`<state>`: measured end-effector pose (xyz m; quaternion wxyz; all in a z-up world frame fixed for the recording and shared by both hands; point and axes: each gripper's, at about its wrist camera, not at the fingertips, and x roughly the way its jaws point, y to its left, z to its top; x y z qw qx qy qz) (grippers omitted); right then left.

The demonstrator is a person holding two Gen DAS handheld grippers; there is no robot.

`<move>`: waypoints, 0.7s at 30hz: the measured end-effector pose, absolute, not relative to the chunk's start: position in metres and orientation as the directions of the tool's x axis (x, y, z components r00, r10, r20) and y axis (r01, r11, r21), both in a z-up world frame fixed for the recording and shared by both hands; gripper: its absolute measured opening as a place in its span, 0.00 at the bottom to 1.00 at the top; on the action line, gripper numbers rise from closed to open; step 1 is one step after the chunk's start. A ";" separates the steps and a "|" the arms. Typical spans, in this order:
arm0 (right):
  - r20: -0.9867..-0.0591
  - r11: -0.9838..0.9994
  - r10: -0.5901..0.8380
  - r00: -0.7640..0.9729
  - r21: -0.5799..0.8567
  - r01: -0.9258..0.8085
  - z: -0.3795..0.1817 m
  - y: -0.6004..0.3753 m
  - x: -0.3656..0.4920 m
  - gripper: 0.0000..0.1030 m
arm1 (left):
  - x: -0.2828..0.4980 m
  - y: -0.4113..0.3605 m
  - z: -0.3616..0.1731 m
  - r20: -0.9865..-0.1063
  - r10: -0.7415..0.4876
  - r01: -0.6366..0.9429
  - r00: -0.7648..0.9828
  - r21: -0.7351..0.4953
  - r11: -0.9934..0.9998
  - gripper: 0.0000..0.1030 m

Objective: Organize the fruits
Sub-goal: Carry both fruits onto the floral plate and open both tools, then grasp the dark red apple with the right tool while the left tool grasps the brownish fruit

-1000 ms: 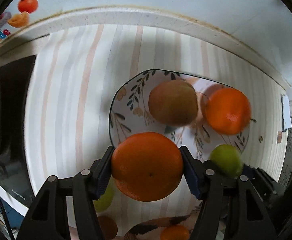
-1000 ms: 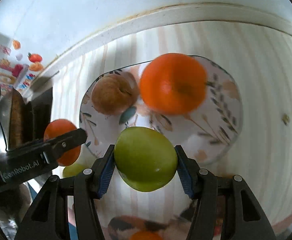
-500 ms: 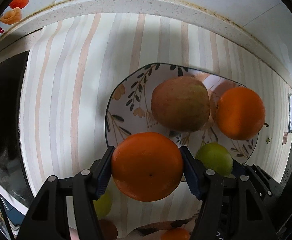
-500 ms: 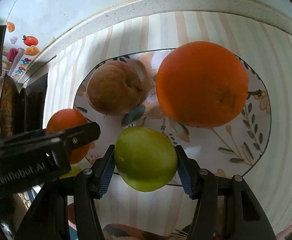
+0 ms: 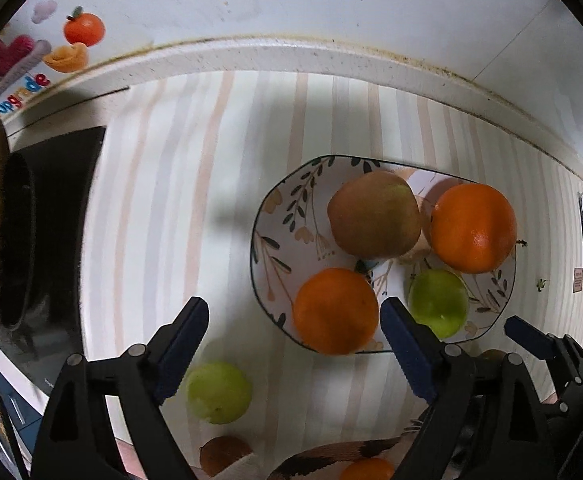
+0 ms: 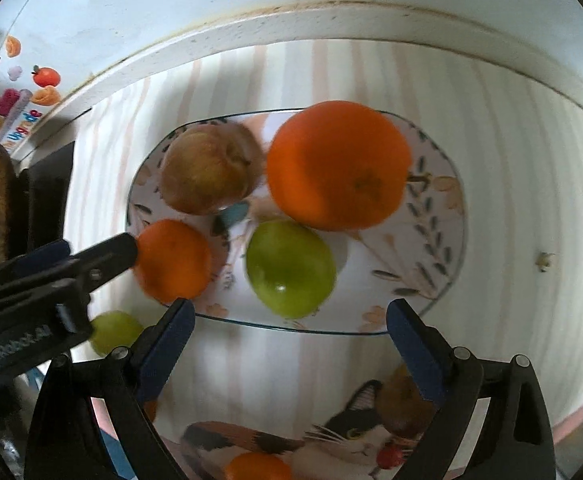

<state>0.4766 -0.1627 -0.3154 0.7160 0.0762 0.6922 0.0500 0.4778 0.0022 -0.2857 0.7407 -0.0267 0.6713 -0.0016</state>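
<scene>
A floral plate [image 5: 275, 216] [image 6: 443, 240] on the striped cloth holds a brownish apple [image 5: 373, 214] [image 6: 207, 172], a large orange [image 5: 473, 228] [image 6: 337, 170], a small orange [image 5: 335, 310] [image 6: 175, 260] and a green apple [image 5: 437, 302] [image 6: 289, 268]. My left gripper [image 5: 293, 332] is open and empty, just in front of the small orange. My right gripper [image 6: 291, 334] is open and empty, just in front of the green apple. The left gripper also shows in the right wrist view [image 6: 91, 264].
Another green apple [image 5: 219, 392] [image 6: 115, 332] lies on the cloth near the left. A brown fruit [image 5: 223, 454] and an orange [image 5: 367, 470] [image 6: 257, 466] lie by the front edge on a cat-print mat [image 6: 331, 440]. A dark stove [image 5: 51, 220] is left; the wall [image 5: 291, 8] is behind.
Both grippers have opened and pulled back. The small orange and the green apple have been let go and now rest on the plate.
</scene>
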 end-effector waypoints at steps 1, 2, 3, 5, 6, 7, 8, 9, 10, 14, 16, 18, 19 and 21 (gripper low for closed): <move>-0.985 0.984 0.170 0.038 0.172 0.042 -0.314 -0.165 0.475 0.96 | 0.473 0.005 -0.283 -0.994 -0.036 -0.036 0.107 -0.040 0.999 0.85; -0.986 0.985 0.164 0.041 0.166 0.047 -0.311 -0.167 0.473 0.96 | 0.469 0.005 -0.279 -0.992 -0.030 -0.035 0.120 -0.035 0.999 0.85; -0.986 0.986 0.158 0.046 0.161 0.051 -0.309 -0.168 0.471 0.96 | 0.469 0.006 -0.274 -0.992 -0.025 -0.034 0.127 -0.030 0.999 0.85; -0.988 0.987 0.147 0.057 0.150 0.058 -0.302 -0.175 0.465 0.96 | 0.464 0.006 -0.264 -0.989 -0.018 -0.034 0.146 -0.023 0.999 0.85; -0.987 0.986 0.149 0.060 0.153 0.063 -0.299 -0.177 0.462 0.96 | 0.461 0.006 -0.261 -0.988 -0.016 -0.034 0.155 -0.021 0.999 0.85; -0.986 0.985 0.154 0.065 0.158 0.070 -0.295 -0.180 0.458 0.96 | 0.459 0.005 -0.259 -0.986 -0.011 -0.033 0.165 -0.017 0.999 0.85; -0.986 0.985 0.153 0.070 0.158 0.074 -0.291 -0.182 0.455 0.96 | 0.456 0.004 -0.254 -0.984 -0.008 -0.031 0.176 -0.014 0.999 0.85; -0.986 0.985 0.149 0.078 0.155 0.077 -0.288 -0.182 0.452 0.96 | 0.451 0.004 -0.249 -0.982 -0.006 -0.030 0.190 -0.012 0.999 0.85; -0.986 0.985 0.143 0.087 0.150 0.079 -0.284 -0.183 0.449 0.96 | 0.446 0.004 -0.244 -0.980 -0.004 -0.028 0.200 -0.010 1.000 0.85; -0.984 0.989 0.113 0.139 0.125 0.081 -0.261 -0.189 0.433 0.96 | 0.427 -0.001 -0.226 -0.970 0.005 -0.014 0.243 0.002 1.000 0.85; -0.982 0.989 0.107 0.153 0.120 0.081 -0.253 -0.190 0.427 0.96 | 0.418 -0.002 -0.219 -0.966 0.004 -0.007 0.257 0.002 1.000 0.85; -0.981 0.991 0.097 0.168 0.111 0.073 -0.245 -0.190 0.419 0.96 | 0.407 -0.003 -0.212 -0.963 0.001 -0.003 0.270 0.000 1.000 0.85; -0.980 0.992 0.088 0.177 0.102 0.070 -0.241 -0.190 0.414 0.96 | 0.404 -0.004 -0.210 -0.961 -0.001 -0.004 0.276 -0.002 1.000 0.85; -0.978 0.994 0.077 0.194 0.091 0.066 -0.231 -0.188 0.402 0.96 | 0.393 -0.005 -0.202 -0.956 -0.006 -0.003 0.293 -0.007 1.000 0.85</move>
